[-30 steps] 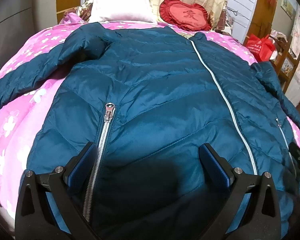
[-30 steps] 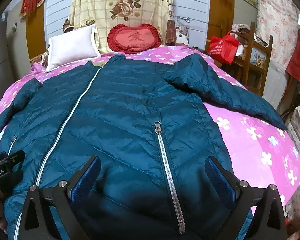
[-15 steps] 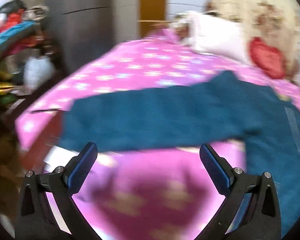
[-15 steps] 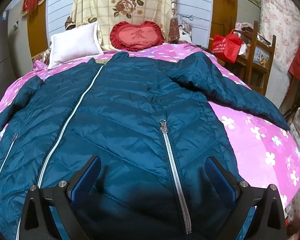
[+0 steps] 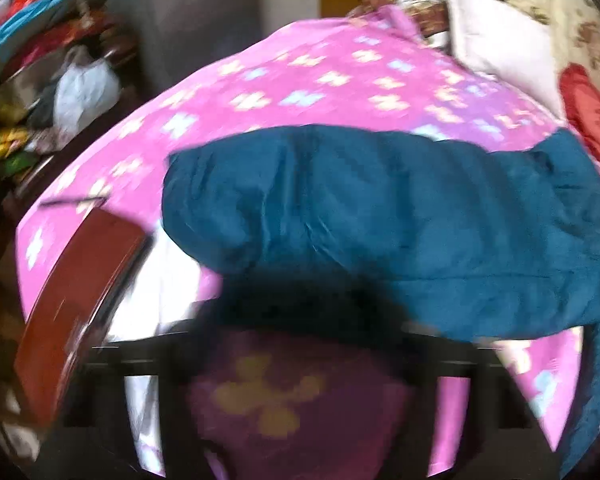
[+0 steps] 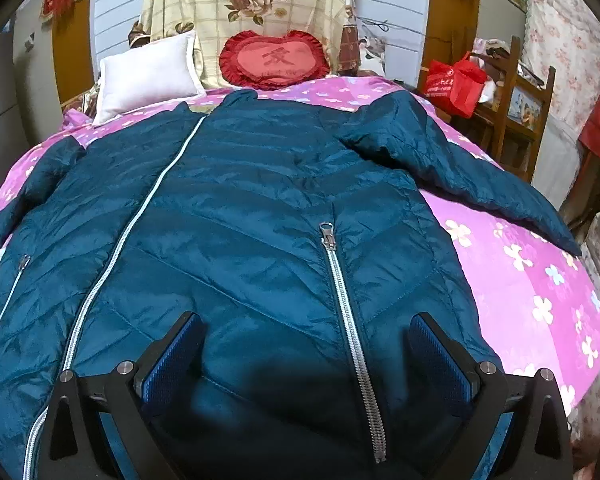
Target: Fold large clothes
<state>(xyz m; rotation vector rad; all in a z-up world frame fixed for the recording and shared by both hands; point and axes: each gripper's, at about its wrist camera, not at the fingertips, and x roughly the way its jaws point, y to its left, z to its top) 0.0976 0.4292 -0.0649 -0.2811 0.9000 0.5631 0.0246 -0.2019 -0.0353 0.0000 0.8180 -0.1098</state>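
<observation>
A large teal quilted jacket (image 6: pixel 260 216) lies face up and spread flat on a bed with a pink flowered cover (image 6: pixel 532 272). It has a white centre zip and a silver pocket zip (image 6: pixel 348 320). My right gripper (image 6: pixel 304 356) is open and empty, low over the jacket's hem, astride the pocket zip. The left wrist view is blurred: the jacket's left sleeve (image 5: pixel 360 216) lies across the pink cover, with its cuff end toward the bed's left edge. My left gripper (image 5: pixel 300 364) is a dark smear at the bottom, just short of the sleeve, and its jaws cannot be made out.
A white pillow (image 6: pixel 148 76) and a red heart cushion (image 6: pixel 274 60) lie at the head. A wooden chair with a red bag (image 6: pixel 456 80) stands at the right. A brown bed rail (image 5: pixel 76 312) and cluttered shelves (image 5: pixel 40 80) are at the left.
My left gripper swung left from over the jacket's front to the left sleeve and came closer to it. My right gripper moved slightly forward over the hem and stayed open.
</observation>
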